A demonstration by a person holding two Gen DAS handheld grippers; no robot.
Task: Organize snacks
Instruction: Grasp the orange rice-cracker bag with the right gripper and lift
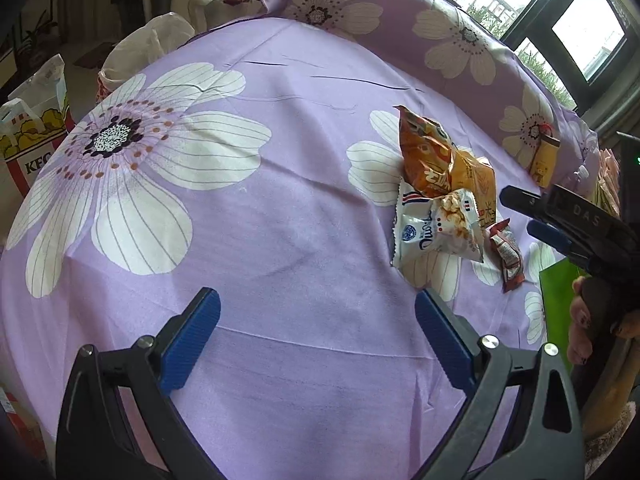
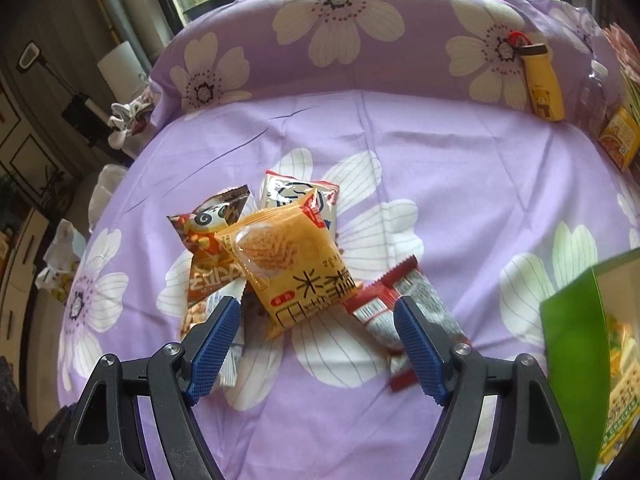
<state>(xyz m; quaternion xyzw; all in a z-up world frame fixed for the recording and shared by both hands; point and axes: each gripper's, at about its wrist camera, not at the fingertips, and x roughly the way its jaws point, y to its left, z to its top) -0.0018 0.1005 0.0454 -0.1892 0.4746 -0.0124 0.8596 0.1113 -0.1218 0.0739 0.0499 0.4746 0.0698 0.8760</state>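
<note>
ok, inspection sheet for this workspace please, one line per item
Surface: purple flowered sheet, lightly creased.
Job's things: heap of snack packets, yellow packet on top; red packet beside; green box at right.
Clutter: yellow case, bottle, orange carton at far edge.
Grippers: left claw open over bare sheet; right claw open, just short of the heap.
Cables: nothing seen.
Surroundings: window, paper bag.

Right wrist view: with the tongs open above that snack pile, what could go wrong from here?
1. The yellow packet lies on top of overlapping bags, so the open right tongs might pinch two at once.
2. The red packet sits by the right pad and may get nudged aside.
3. The green box stands close, so a carried packet could catch its rim.
</note>
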